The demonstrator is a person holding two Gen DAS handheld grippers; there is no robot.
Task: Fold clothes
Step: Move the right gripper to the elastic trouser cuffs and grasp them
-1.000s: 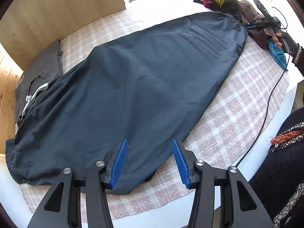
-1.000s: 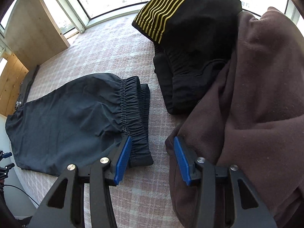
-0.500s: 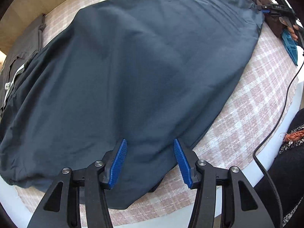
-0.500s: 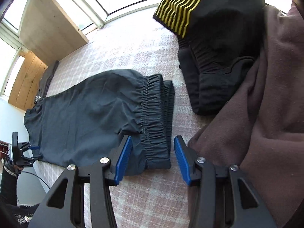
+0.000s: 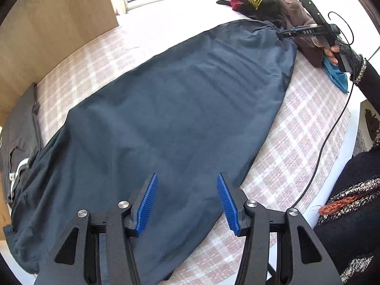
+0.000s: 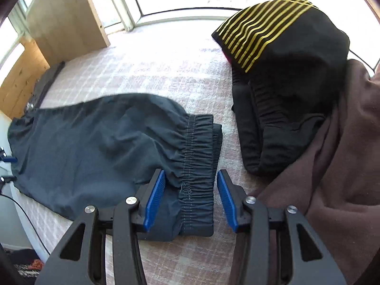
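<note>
Dark navy trousers (image 5: 166,109) lie flat along the pink checked cloth (image 5: 308,128), folded lengthwise. My left gripper (image 5: 186,199) is open above their near end, nothing between its blue pads. In the right wrist view the elastic waistband (image 6: 197,152) lies between the open fingers of my right gripper (image 6: 190,197), which hovers over the waistband corner. The right gripper (image 5: 308,32) also shows at the far end in the left wrist view, held by a hand.
A pile of clothes sits by the waistband: a black garment with yellow stripes (image 6: 280,54), a brown fleece (image 6: 332,166) and a blue piece (image 5: 337,76). A grey folded garment (image 5: 19,137) lies at the left. A cable (image 5: 327,137) trails along the table's right edge. Wooden panels (image 5: 54,23) stand behind.
The right gripper has shifted left, so the waistband corner now sits between its fingers. The left gripper dipped toward the trousers, then pulled back up; both stay open.
</note>
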